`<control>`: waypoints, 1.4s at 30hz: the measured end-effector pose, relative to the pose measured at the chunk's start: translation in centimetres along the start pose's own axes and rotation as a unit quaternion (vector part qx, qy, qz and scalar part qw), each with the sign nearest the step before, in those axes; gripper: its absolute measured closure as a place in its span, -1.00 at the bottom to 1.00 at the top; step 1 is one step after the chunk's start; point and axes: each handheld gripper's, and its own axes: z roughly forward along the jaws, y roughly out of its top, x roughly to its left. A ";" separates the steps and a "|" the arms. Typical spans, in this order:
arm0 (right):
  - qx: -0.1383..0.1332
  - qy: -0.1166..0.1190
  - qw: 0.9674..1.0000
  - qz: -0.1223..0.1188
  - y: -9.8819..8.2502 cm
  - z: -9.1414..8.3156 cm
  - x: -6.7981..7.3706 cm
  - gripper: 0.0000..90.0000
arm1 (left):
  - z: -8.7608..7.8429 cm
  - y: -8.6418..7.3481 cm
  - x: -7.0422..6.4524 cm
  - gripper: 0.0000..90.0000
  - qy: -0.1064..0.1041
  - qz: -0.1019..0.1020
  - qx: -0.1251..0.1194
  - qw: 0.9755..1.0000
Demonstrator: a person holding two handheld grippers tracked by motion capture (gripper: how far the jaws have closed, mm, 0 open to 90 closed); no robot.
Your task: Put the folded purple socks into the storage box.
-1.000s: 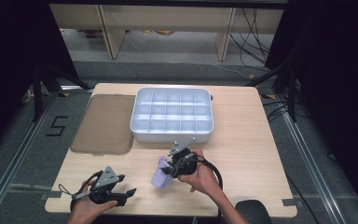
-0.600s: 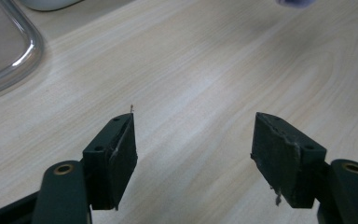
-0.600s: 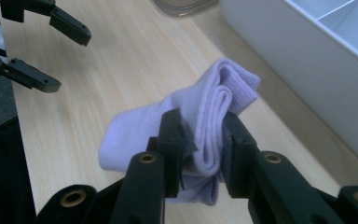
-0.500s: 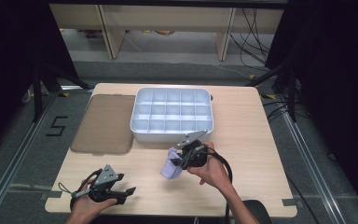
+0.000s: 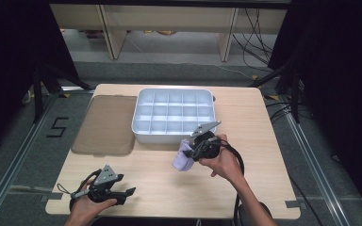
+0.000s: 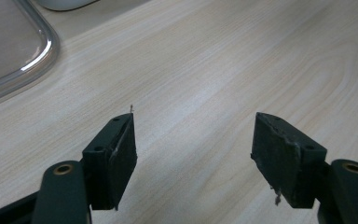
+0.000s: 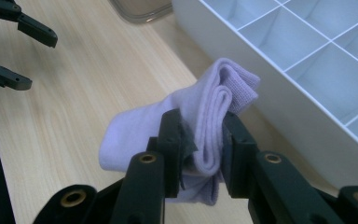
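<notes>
A pale wooden table (image 5: 264, 117) carries a white compartment tray (image 5: 173, 134). My right gripper (image 7: 200, 149) clamps a soft, folded lilac sock (image 7: 191, 116) just near of it. My left gripper (image 6: 193, 140) rests with jaws apart.

Right gripper (image 5: 192, 149) held a folded lilac cloth (image 5: 184, 159) just before the white compartment tray (image 5: 141, 126); left gripper (image 5: 126, 193) lay apart.

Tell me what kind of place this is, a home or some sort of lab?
Most likely a lab or recording studio, not a home. A lone wooden table stands walled in by black curtains, loose cables run over the grey floor, and a number five is taped there, as if marking a station.
</notes>
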 end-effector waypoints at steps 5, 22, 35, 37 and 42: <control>0.003 -0.006 1.000 0.002 0.4 -0.7 -0.8 0.63 | -0.1 0.1 0.0 -0.33 0.000 0.005 0.004 1.000; -0.002 -0.047 0.999 0.016 3.1 -3.7 -4.7 0.63 | -0.4 0.1 0.5 -0.42 0.020 0.013 -0.002 1.000; 0.014 -0.081 0.996 0.041 3.6 -4.2 -7.8 0.62 | -0.3 0.1 0.6 -0.43 0.023 0.013 -0.006 1.000; 0.009 -0.085 0.996 0.040 3.6 -4.0 -8.0 0.62 | -0.3 0.1 0.5 -0.43 0.020 0.009 -0.008 1.000; 0.011 -0.101 0.994 0.048 3.9 -3.6 -9.5 0.62 | -0.3 0.1 0.6 -0.43 0.024 0.015 -0.003 1.000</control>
